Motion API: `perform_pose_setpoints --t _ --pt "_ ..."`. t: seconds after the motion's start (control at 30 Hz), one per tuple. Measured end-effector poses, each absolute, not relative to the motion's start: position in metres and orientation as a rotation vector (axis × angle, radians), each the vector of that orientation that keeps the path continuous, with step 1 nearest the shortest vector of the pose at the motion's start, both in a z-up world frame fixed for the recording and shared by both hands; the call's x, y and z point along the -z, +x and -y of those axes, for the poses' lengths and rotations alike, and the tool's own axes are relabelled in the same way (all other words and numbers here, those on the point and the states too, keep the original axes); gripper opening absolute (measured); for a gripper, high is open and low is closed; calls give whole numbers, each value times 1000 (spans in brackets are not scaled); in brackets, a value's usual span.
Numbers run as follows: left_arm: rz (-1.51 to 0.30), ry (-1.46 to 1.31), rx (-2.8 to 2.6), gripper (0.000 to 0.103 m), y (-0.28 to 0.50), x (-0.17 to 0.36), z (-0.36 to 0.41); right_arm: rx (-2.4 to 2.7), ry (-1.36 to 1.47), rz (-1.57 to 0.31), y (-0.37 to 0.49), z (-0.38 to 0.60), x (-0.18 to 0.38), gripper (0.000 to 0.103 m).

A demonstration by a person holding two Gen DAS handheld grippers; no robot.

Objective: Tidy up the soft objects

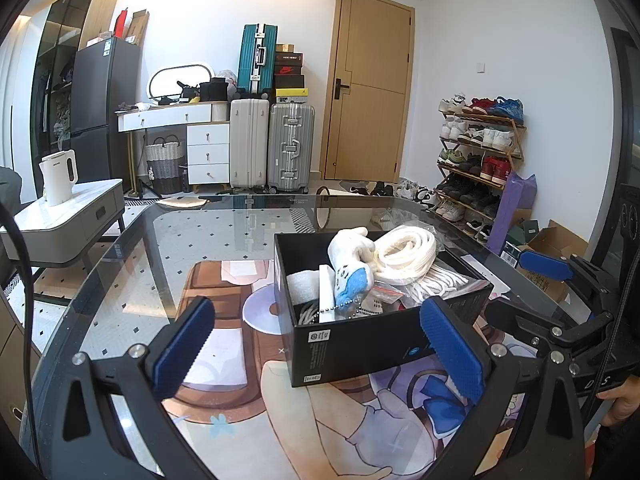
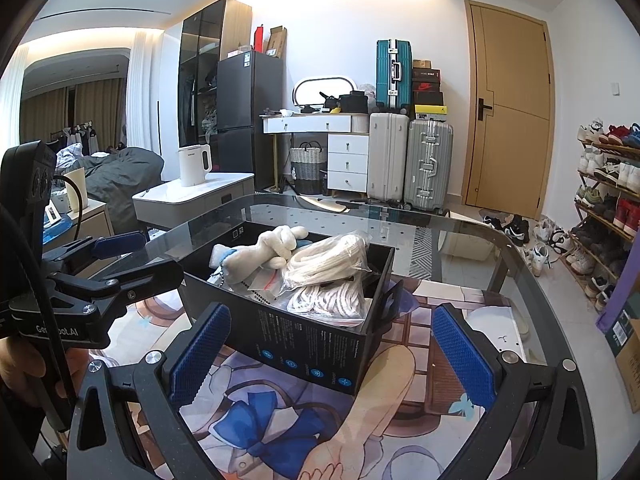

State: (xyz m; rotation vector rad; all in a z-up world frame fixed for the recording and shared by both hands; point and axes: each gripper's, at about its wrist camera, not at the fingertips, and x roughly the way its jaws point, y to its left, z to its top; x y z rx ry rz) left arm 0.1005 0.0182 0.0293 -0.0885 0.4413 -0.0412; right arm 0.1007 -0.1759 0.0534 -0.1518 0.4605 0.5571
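A black cardboard box (image 1: 360, 344) (image 2: 312, 344) stands on the glass table. It holds a white and blue plush toy (image 1: 352, 268) (image 2: 264, 250), a coil of white rope (image 1: 404, 250) (image 2: 328, 256), bagged white cord (image 2: 332, 300) and a ball chain (image 1: 344, 310). My left gripper (image 1: 320, 344) is open and empty, just in front of the box. My right gripper (image 2: 332, 352) is open and empty, its fingers on either side of the box's near corner. The left gripper also shows in the right wrist view (image 2: 120, 256), left of the box. The right gripper also shows in the left wrist view (image 1: 524, 284), right of the box.
The glass table (image 1: 168, 248) lies over a printed rug. A side table with a white kettle (image 1: 60, 176) stands at the left. Suitcases (image 1: 272, 144), a door and a shoe rack (image 1: 476, 160) are behind. A cardboard box (image 1: 548, 256) sits on the floor at right.
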Motion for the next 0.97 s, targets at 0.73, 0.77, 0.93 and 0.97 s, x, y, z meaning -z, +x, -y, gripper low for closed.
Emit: perform_pose_setpoints --t 0.73,0.77,0.93,0.97 --pt "-435 -95 27 103 100 -33 -18 -557 -152 -460 100 176 -53 103" --pt "-435 -95 27 103 100 -33 -18 -558 -152 -460 100 176 -53 103" --pt "-434 -95 28 103 100 -33 -18 -557 -152 -459 100 176 -53 103" --pt "-434 -94 28 103 100 -33 -18 -557 -152 -459 100 176 -53 103"
